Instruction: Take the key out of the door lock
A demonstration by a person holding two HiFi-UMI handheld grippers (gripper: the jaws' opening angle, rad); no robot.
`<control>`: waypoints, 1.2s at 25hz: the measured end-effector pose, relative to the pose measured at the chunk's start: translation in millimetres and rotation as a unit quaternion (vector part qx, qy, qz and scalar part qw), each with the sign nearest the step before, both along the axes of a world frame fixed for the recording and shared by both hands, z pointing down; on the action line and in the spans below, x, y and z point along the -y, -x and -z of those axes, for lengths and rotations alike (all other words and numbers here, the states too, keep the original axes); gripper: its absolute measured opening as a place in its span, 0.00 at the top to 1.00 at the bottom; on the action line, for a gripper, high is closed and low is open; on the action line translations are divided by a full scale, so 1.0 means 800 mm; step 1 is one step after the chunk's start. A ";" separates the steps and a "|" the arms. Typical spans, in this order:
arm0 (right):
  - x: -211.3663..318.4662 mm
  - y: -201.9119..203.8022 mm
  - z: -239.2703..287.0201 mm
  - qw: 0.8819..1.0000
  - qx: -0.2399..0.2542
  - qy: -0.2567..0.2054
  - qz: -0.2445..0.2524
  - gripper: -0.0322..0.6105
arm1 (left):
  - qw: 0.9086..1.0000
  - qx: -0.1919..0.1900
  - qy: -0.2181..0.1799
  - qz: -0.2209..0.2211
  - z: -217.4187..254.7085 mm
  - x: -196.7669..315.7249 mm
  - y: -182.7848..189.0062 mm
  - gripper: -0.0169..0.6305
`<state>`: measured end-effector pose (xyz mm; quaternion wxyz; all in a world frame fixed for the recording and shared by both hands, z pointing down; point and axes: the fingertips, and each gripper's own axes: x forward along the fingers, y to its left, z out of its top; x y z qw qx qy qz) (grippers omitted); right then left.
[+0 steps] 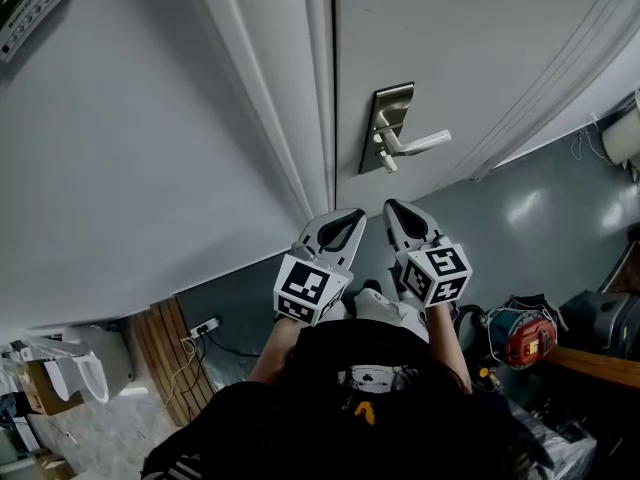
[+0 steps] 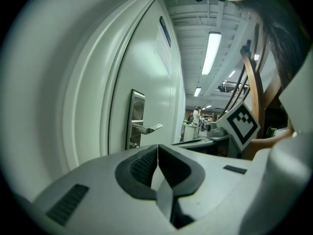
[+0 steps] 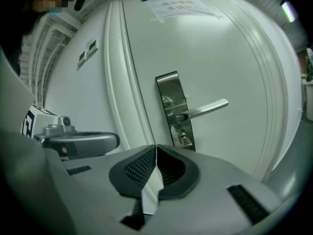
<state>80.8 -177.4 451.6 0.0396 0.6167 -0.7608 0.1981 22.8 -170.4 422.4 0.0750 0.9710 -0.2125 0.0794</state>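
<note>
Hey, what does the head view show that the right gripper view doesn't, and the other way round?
Only the head view: the person's dark top, a red power tool among clutter at the right, and wooden boards at lower left. Only the right gripper view: a paper notice high on the door. Both: the door handle, the key in the lock below it, the left gripper, and the right gripper, its jaws shut on nothing.

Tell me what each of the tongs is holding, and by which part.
Nothing is held. The left tongs and right tongs are both shut with nothing between them, short of the door. The key sits in the lock plate, untouched.
</note>
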 end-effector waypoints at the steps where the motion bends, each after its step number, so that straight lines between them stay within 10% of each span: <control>1: 0.002 -0.004 -0.002 1.000 0.003 0.002 0.003 0.94 | 1.000 0.000 0.001 0.005 0.001 0.000 -0.002 0.96; 13: 0.028 -0.044 -0.038 0.991 0.126 0.038 0.029 0.94 | 0.998 0.024 0.001 0.064 -0.007 0.008 -0.019 0.96; 30: 0.072 -0.067 -0.053 0.945 0.314 0.062 0.065 0.81 | 0.987 0.028 -0.007 0.156 -0.012 0.022 -0.013 0.96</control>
